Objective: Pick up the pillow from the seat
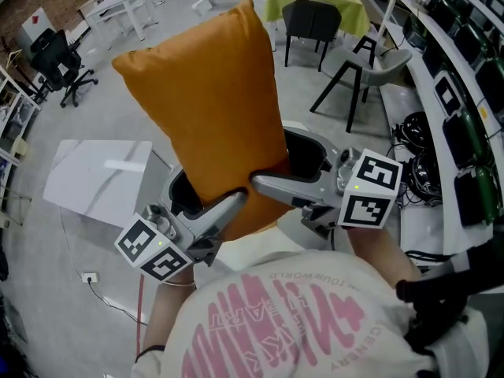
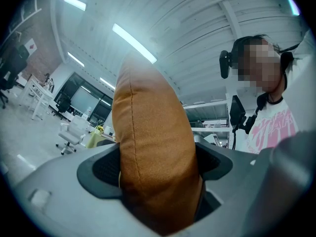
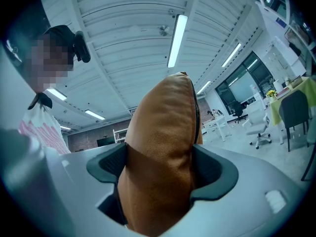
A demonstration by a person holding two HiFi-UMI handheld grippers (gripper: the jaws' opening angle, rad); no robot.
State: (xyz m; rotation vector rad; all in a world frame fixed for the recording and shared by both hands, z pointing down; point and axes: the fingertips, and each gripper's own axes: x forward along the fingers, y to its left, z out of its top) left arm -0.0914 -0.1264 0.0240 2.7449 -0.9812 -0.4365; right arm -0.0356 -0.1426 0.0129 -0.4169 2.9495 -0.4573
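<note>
Now pillow upright, lower end clamped by left tongs and right tongs.

Lab with office chairs, desks

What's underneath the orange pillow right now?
The left gripper and right gripper clamp the pillow at its lower end. Below it shows a dark seat; the pillow covers the seat's middle.

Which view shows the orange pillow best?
The head view: nearly the whole pillow shows, clamped near its bottom by the left claw and right claw. Each gripper view shows only its edge-on side pressed between that claw's jaws.
</note>
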